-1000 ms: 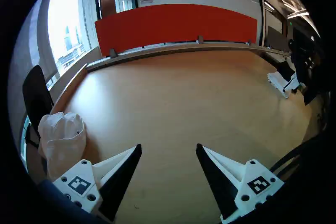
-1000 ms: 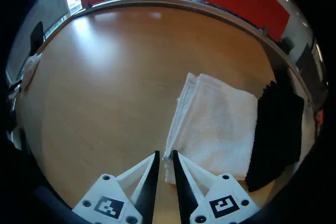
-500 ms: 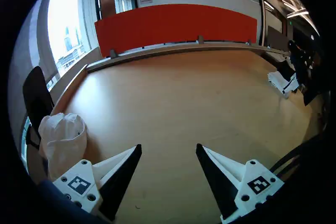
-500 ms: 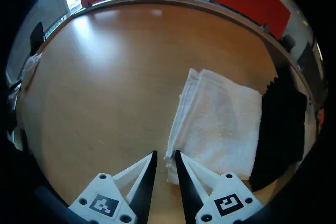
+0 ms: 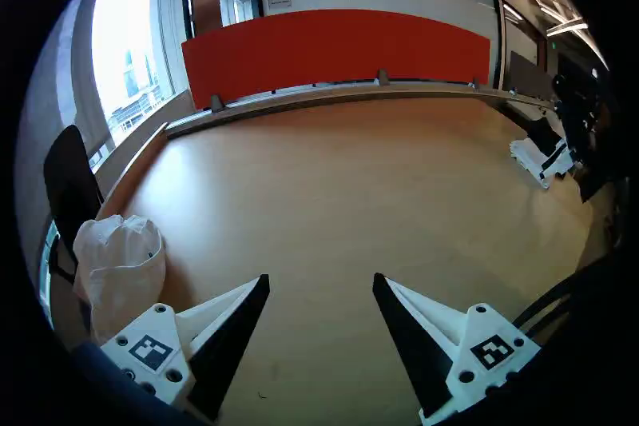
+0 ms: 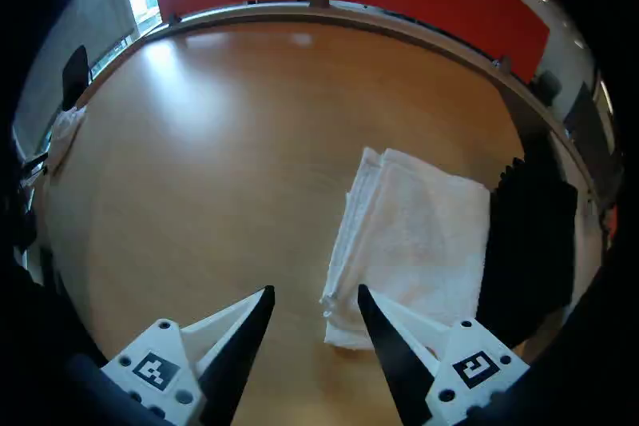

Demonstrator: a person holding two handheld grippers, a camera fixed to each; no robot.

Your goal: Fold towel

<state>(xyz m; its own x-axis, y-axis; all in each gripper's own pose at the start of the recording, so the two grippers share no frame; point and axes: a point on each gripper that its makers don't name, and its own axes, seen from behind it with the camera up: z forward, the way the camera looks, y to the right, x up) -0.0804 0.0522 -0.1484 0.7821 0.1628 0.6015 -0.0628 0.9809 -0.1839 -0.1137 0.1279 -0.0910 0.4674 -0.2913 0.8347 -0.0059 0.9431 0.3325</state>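
A folded white towel (image 6: 415, 246) lies flat on the wooden table (image 6: 224, 146), right of centre in the right gripper view. My right gripper (image 6: 315, 298) stands open just off the towel's near left corner, its right finger beside the folded edge, nothing between its fingers. My left gripper (image 5: 319, 282) hangs open over bare tabletop (image 5: 351, 186). In the left gripper view the other gripper (image 5: 545, 161) is small at the far right edge of the table.
A black ribbed object (image 6: 531, 254) lies against the towel's right side. A white cap (image 5: 120, 266) rests on a dark chair (image 5: 68, 186) at the table's left edge. A red partition (image 5: 335, 46) runs along the far edge.
My right gripper has gone from nearly shut on the towel's near corner to open and drawn back slightly. The towel lies flat. The left gripper has not moved.
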